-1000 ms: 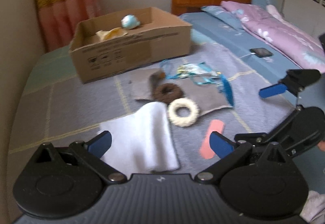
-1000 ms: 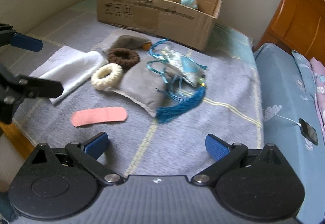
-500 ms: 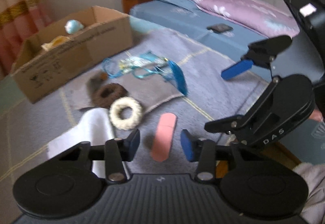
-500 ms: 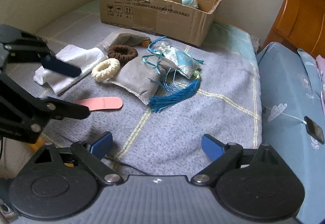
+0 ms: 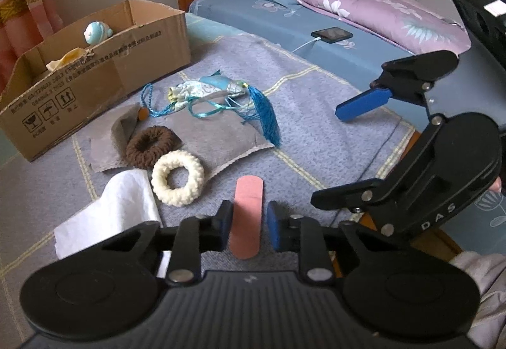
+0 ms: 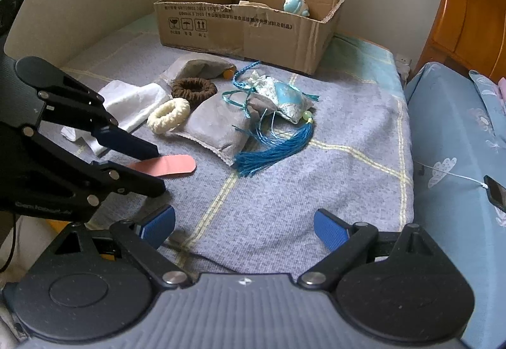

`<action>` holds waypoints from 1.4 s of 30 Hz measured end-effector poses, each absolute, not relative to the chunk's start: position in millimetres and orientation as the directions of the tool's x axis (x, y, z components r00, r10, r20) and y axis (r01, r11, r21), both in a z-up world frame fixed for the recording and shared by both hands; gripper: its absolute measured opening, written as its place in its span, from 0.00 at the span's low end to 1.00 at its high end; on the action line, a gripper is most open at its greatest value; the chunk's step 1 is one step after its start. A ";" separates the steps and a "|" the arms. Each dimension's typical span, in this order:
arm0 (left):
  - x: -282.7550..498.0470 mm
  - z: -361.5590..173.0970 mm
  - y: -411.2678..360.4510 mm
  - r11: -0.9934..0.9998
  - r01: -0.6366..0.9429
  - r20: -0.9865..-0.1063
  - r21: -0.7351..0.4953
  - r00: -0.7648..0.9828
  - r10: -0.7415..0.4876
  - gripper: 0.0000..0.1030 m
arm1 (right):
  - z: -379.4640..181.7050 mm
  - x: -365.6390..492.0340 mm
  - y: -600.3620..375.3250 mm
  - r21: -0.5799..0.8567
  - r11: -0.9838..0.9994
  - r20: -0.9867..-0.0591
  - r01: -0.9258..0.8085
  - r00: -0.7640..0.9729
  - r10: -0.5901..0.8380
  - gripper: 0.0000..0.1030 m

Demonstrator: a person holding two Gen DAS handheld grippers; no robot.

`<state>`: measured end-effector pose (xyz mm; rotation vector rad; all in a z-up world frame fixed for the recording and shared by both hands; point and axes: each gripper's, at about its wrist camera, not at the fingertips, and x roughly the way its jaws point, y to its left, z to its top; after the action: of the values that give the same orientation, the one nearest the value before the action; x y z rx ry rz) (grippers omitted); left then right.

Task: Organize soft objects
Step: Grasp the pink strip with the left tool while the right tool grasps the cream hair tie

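Note:
A pink strip [image 5: 248, 206] lies flat on the grey blanket [image 5: 316, 115]. My left gripper [image 5: 248, 216] straddles it, its jaws closing onto the strip's long edges with the pads against it. The right wrist view shows the same strip [image 6: 170, 165] between the left fingers. My right gripper [image 6: 243, 222] hovers open and empty over bare blanket. Beyond lie a white knitted ring [image 5: 196, 173], a brown ring [image 5: 132, 150], a white cloth [image 5: 126, 206], a grey pouch [image 5: 218, 134] and a blue tasselled sachet [image 5: 215, 86].
An open cardboard box [image 5: 95, 74] at the far left holds a small blue toy [image 5: 96, 33] and a pale cloth. A phone [image 5: 332, 34] on a cable lies on the blue bed, with a purple quilt [image 5: 363, 7] behind. The blanket's near edge drops off below the grippers.
The left gripper swung from over the white cloth to the pink strip, and its jaws went from wide open to nearly together around it. The right gripper barely moved.

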<state>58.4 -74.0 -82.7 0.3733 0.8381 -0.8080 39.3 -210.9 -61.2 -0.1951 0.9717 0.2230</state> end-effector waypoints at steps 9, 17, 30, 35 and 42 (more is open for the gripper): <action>56.5 -76.8 -66.9 0.682 0.731 -0.772 -0.015 0.425 -0.473 0.17 | -58.6 39.7 -207.0 -0.067 0.958 -0.829 -0.279 0.550 0.102 0.94; 55.3 -58.0 -48.1 0.732 0.682 -0.745 -0.017 0.480 -0.464 0.17 | -53.2 40.4 -199.8 -0.057 0.953 -0.819 -0.298 0.560 0.126 0.94; 70.3 -42.4 -12.4 0.832 0.555 -0.715 -0.004 0.580 -0.390 0.17 | -51.3 61.8 -156.4 -0.107 0.898 -0.778 -0.426 0.598 0.191 0.76; 75.7 -44.0 -3.1 0.846 0.532 -0.718 -0.008 0.586 -0.375 0.17 | -52.1 72.1 -135.0 -0.153 0.857 -0.766 -0.493 0.607 0.212 0.67; 79.7 -45.6 2.0 0.851 0.526 -0.717 -0.019 0.586 -0.378 0.17 | -68.3 91.7 -119.1 -0.212 0.817 -0.780 -0.536 0.596 0.189 0.54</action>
<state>79.7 2.0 -45.6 0.2041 0.7841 -0.5309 91.7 -119.1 -68.3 -0.4573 0.8329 0.4378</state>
